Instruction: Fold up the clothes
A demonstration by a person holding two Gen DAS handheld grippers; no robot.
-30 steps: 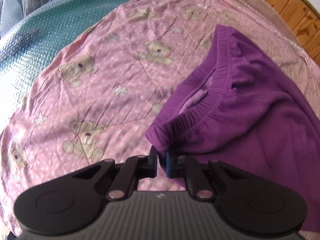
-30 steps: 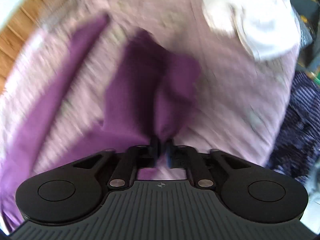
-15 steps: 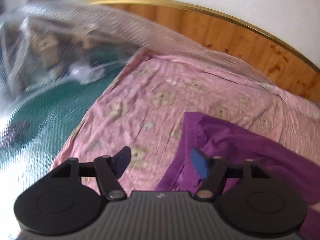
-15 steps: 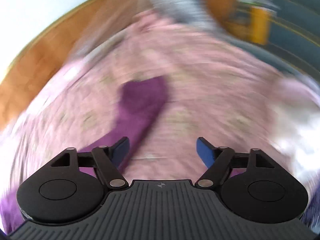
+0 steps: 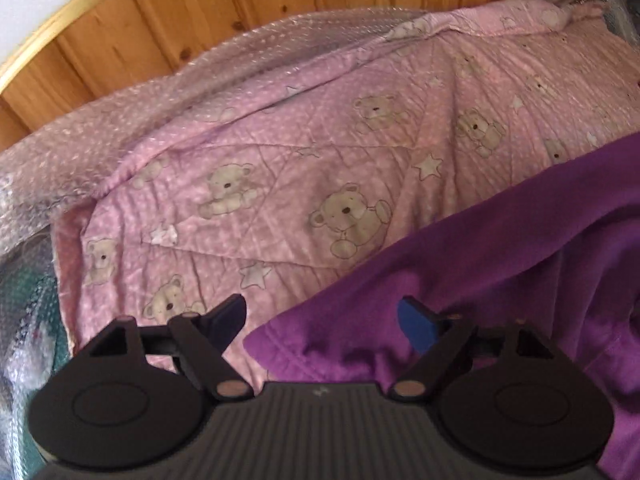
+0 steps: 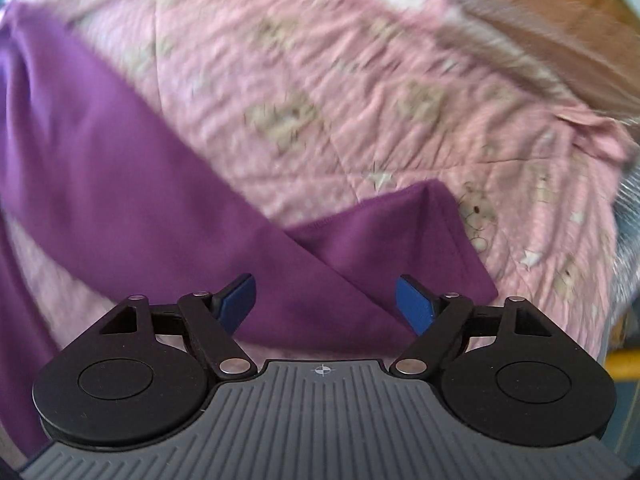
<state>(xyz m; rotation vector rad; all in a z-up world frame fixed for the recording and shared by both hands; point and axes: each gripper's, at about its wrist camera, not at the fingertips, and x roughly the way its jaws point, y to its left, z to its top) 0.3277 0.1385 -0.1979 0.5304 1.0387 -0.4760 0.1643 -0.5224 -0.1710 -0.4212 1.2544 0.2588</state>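
A purple garment point(image 5: 500, 264) lies spread on a pink quilt printed with teddy bears and stars point(image 5: 320, 168), which covers a bed against a wooden wall point(image 5: 240, 4). Bubble wrap point(image 5: 132, 116) is bunched along the quilt's far edge. The left hand-held gripper point(image 5: 322, 318) hangs over a hemmed corner of the garment, its jaws wide apart and holding nothing. The right hand-held gripper point(image 6: 324, 300) hovers above a folded-over purple flap point(image 6: 384, 236); its jaws are likewise apart and empty, having just been opening. This looks like the gap between folds: the cloth is released and lying flat. The next move probably calls for choosing fresh edges, lowering both grippers, pinching the fabric and carrying it over.
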